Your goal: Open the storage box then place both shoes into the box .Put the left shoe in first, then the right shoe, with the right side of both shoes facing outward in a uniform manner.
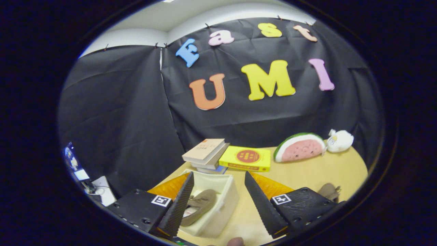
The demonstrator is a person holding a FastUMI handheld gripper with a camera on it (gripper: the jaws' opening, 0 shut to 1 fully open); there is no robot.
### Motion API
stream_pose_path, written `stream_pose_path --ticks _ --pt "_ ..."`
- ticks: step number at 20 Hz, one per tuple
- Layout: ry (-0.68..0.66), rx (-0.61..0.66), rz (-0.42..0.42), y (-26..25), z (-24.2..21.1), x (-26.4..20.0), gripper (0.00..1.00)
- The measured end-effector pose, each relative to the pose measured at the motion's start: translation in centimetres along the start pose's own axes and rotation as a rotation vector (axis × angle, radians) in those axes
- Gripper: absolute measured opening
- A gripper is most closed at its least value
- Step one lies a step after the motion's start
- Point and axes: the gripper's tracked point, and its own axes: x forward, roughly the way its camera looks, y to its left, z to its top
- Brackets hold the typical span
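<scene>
An open white storage box [220,212] stands on the tan table [317,171], between my fingers and closer to the left one. A tan-brown shoe [202,202] lies tilted inside it, partly hidden by the left finger. The other tan shoe [328,190] rests on the table just beyond the right finger's mount, only its top visible. My gripper [218,175] is open, held above the box's far rim with nothing between its fingers.
Beyond the box lie a small stack of books [206,153] and a flat yellow box [246,158]. Farther right, near the wall, sit a watermelon-slice plush [299,147] and a white plush toy [339,140]. Off the table's left edge stands a small screen [72,160].
</scene>
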Motion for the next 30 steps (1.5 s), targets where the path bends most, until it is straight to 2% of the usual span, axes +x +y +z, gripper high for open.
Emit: stream_pose_path --ticks 6,9,11,17,22,27,29,30 --pt "-0.038 -0.162 -0.115 -12.6 0.5 -6.5 0.91" --pt "-0.021 -0.222 -0.233 -19.9 -0.8 -8.9 0.91" --pt "-0.001 -0.247 -0.291 -23.5 -1.9 -10.1 0.95" --pt "0.128 -0.101 -0.363 -30.2 -7.9 -9.9 0.96" --pt "0.296 -0.011 -0.379 -33.2 -14.4 -8.2 0.96" --pt "0.402 0.088 -0.387 -35.2 -18.0 -6.7 0.96" --pt "0.435 0.116 -0.37 -35.1 -18.9 -6.3 0.9" --pt "0.452 0.134 -0.358 -34.8 -19.5 -6.0 0.82"
